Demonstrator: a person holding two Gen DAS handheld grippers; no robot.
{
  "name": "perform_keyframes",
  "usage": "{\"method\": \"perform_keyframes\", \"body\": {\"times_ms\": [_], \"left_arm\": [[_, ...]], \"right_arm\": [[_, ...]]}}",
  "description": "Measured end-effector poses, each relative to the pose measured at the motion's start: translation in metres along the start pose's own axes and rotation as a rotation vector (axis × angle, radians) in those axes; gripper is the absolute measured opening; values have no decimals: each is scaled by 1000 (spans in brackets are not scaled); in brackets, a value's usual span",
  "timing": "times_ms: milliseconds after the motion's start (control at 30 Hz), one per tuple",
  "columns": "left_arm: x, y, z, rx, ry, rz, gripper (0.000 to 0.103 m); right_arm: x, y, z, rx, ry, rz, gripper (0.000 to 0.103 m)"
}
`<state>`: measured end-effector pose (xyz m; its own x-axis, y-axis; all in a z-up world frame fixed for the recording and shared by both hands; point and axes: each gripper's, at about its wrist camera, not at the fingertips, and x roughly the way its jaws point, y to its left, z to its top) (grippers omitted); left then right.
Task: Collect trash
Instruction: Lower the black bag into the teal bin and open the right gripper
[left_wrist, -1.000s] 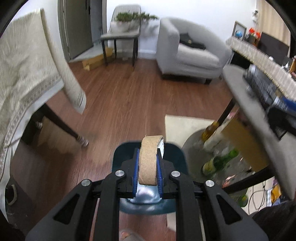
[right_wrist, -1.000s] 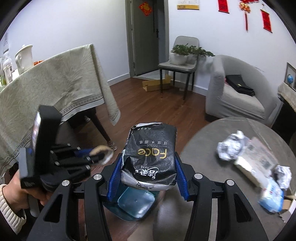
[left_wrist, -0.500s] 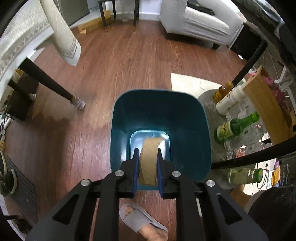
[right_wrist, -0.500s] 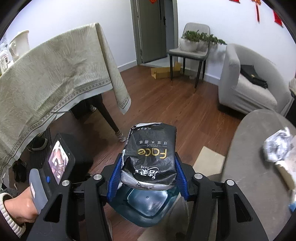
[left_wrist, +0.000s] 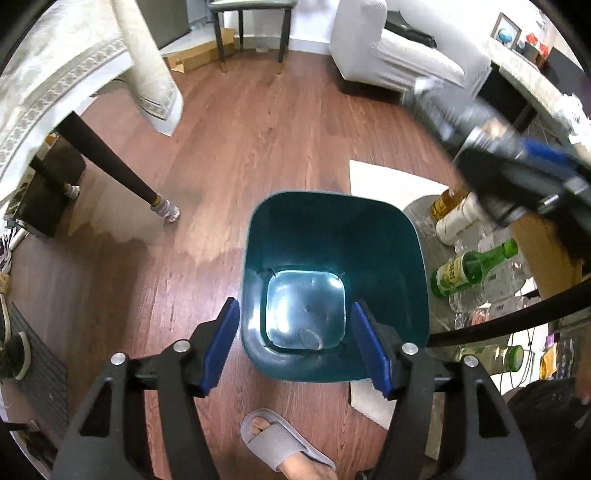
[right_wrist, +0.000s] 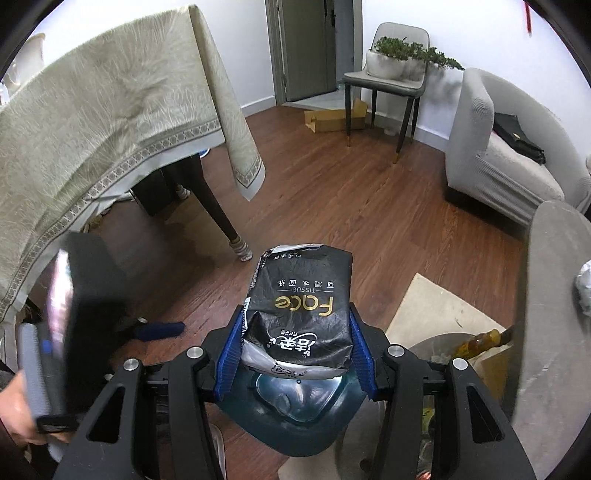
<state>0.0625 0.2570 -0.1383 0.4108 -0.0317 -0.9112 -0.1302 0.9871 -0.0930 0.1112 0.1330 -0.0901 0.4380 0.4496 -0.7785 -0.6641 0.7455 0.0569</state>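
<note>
A teal bin (left_wrist: 332, 221) stands on the wood floor right below my left gripper (left_wrist: 295, 314). Its jaws are opening, with nothing between the blue pads. A small round piece (left_wrist: 309, 338) lies on the bin's pale bottom. My right gripper (right_wrist: 295, 321) is shut on a black tissue pack (right_wrist: 299, 310) and holds it upright over the bin (right_wrist: 295, 432). In the left wrist view the right gripper (left_wrist: 517, 162) is a blur at the upper right. One blue finger of the left gripper (right_wrist: 159, 329) shows at the left of the right wrist view.
Bottles (left_wrist: 469, 266) lie on a low shelf right of the bin, under a round grey table (right_wrist: 546, 295). A foot in a grey slipper (left_wrist: 284, 443) stands just in front. A dark table leg (left_wrist: 110, 158) and a hanging tablecloth (right_wrist: 110, 122) are to the left. An armchair (right_wrist: 498, 155) is farther back.
The left gripper came down over the bin and opened; the brown roll it held is no longer between its pads. The right gripper moved over the bin with the tissue pack.
</note>
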Motion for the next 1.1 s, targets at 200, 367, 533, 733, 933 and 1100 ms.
{"method": "perform_keyframes", "body": {"times_ms": [200, 367, 533, 733, 933, 1100], "left_arm": [[-23, 15, 0, -23, -51, 20, 67], [-50, 23, 3, -36, -120, 38, 61], [-78, 24, 8, -60, -194, 28, 53], [-115, 16, 18, -73, -291, -12, 44], [-137, 5, 24, -90, -345, -42, 40], [-151, -4, 27, -71, -375, -43, 40]], "right_arm": [[23, 5, -2, 7, 43, -1, 53], [47, 7, -8, 21, 98, -3, 53], [73, 9, -18, 29, 166, -12, 53], [112, 10, -40, 33, 280, -21, 53], [131, 5, -57, 42, 338, -44, 53], [133, 3, -65, 24, 367, -53, 66]]}}
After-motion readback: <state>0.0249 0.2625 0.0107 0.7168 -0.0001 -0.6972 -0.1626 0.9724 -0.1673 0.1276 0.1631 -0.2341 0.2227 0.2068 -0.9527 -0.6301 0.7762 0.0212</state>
